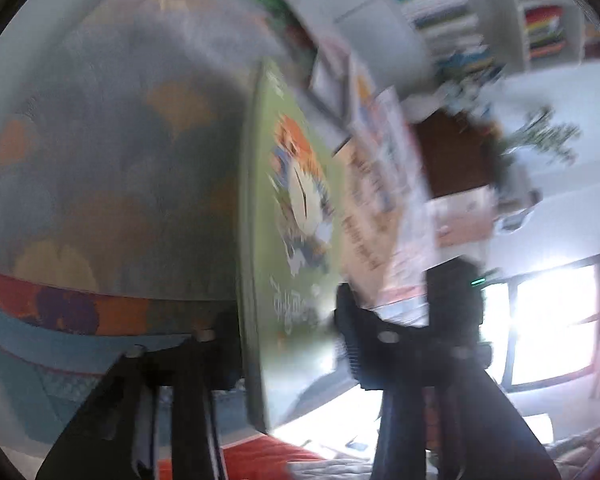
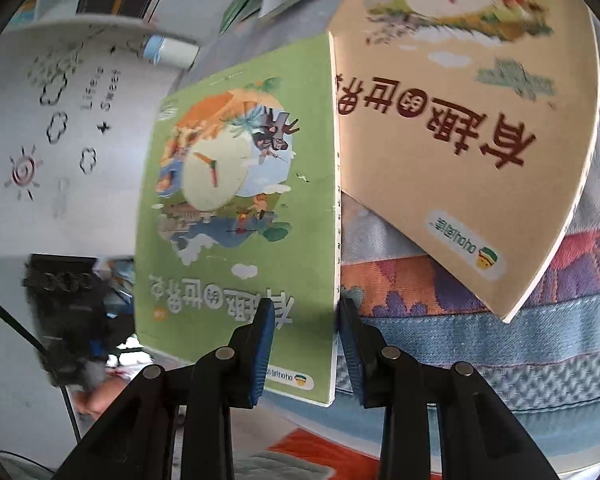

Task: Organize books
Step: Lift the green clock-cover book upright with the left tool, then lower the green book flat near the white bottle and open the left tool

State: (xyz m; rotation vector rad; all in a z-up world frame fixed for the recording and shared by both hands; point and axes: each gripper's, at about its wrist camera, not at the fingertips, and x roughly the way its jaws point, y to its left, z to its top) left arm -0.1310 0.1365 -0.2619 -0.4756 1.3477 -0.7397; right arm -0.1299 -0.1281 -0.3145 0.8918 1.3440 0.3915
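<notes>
Green book (image 2: pixel 236 184) is held up on edge over patterned rug (image 2: pixel 480 320), spine end gripped between blue fingers (image 2: pixel 262 344) of right gripper (image 2: pixel 304 344). Same green book (image 1: pixel 288 240) is pinched at its edge by left gripper (image 1: pixel 284 344). Tan book (image 2: pixel 460 120) is seen just beside, tilted, with corner over rug.

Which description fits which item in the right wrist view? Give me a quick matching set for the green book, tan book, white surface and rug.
Things:
1 green book
2 tan book
3 white surface
4 rug

Descriptions:
a sun and cloud doodles
b woven blue and orange bands
c between the pads of the right gripper
d dark brown title

Pairs: 1-c, 2-d, 3-a, 4-b
</notes>
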